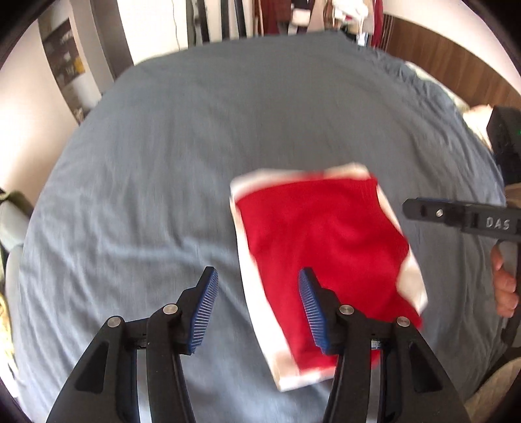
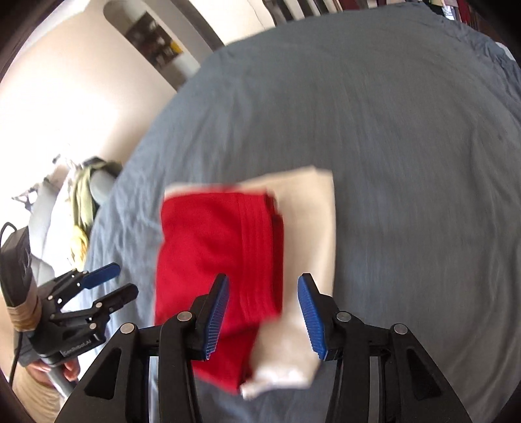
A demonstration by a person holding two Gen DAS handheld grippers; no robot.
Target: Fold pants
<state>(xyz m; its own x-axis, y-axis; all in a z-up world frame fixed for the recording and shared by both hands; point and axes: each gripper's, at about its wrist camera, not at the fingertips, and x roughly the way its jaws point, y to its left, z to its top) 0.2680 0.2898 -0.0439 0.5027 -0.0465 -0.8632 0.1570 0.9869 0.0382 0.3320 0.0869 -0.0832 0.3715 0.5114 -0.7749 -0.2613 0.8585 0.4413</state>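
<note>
The red pants with white trim (image 1: 322,247) lie folded into a compact rectangle on the grey bed sheet (image 1: 195,146). My left gripper (image 1: 259,276) is open and empty, hovering above the pants' left edge. My right gripper (image 2: 263,283) is open and empty above the folded pants (image 2: 215,257), whose white part (image 2: 309,221) lies to the right. The right gripper also shows at the right edge of the left wrist view (image 1: 456,216). The left gripper shows at the lower left of the right wrist view (image 2: 97,293).
The bed sheet (image 2: 407,146) spreads wide around the pants. Hanging clothes (image 1: 309,16) stand beyond the far edge. A pile of clothes and a chair (image 2: 78,201) sit left of the bed. A wooden headboard (image 1: 456,65) is at the right.
</note>
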